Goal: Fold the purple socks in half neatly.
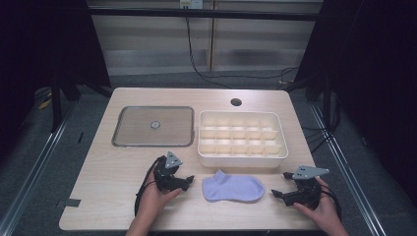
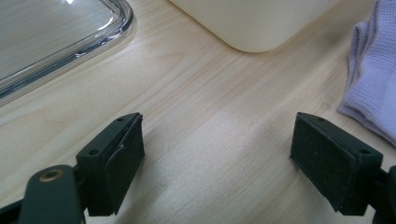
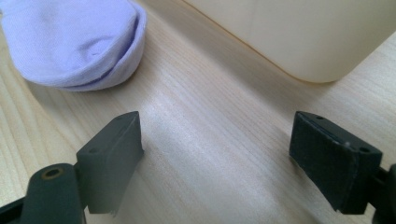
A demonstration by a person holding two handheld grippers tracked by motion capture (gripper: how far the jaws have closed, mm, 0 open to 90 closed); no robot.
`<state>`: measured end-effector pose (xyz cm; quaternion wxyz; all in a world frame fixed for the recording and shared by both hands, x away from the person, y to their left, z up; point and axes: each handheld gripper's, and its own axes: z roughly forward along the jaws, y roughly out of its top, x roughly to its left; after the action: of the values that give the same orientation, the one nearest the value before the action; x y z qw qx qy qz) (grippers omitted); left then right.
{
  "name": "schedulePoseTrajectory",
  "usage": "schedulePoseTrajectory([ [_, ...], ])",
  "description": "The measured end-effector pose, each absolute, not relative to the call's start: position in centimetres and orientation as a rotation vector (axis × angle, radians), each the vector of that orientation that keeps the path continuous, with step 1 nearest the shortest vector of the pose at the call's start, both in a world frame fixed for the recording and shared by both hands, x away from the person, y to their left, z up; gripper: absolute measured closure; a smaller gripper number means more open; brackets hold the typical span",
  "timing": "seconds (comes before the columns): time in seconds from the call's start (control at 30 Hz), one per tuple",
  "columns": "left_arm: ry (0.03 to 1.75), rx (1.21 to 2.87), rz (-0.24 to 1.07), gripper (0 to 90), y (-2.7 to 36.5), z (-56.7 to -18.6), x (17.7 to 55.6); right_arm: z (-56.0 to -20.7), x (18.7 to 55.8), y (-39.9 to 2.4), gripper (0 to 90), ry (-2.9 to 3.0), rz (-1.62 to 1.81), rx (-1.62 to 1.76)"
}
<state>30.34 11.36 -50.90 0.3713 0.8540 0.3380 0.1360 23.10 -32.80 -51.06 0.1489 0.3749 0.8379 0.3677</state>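
Left tool (image 2: 217, 154) agape; sock (image 2: 373, 70) edge-cropped.

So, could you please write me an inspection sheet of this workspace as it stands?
Surface: light wooden table, round hole near far edge.
Job's things: lilac sock flat at front; cream divided box behind it, compartments look empty.
Clutter: clear lid lying flat, left of box.
Grippers: left hand-held gripper and right hand-held gripper both open, flanking sock, not touching it.
Cables: black cable from left gripper; another behind table.
Surroundings: dark curtains, grey floor.
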Motion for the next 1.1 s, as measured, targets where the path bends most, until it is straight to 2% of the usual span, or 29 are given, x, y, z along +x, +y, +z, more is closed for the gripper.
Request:
schedulePoseTrajectory([
  [0.73, 0.868, 2.19, 0.346, 16.8, 11.3, -50.9, 30.4, -51.0, 22.9, -32.7, 14.1, 2.417, 1.049, 1.073],
  [1.1, 0.87, 2.194, 0.356, 16.7, 10.8, -50.9, 30.5, -50.8, 21.8, -32.1, 26.6, 2.447, 1.112, 1.033],
])
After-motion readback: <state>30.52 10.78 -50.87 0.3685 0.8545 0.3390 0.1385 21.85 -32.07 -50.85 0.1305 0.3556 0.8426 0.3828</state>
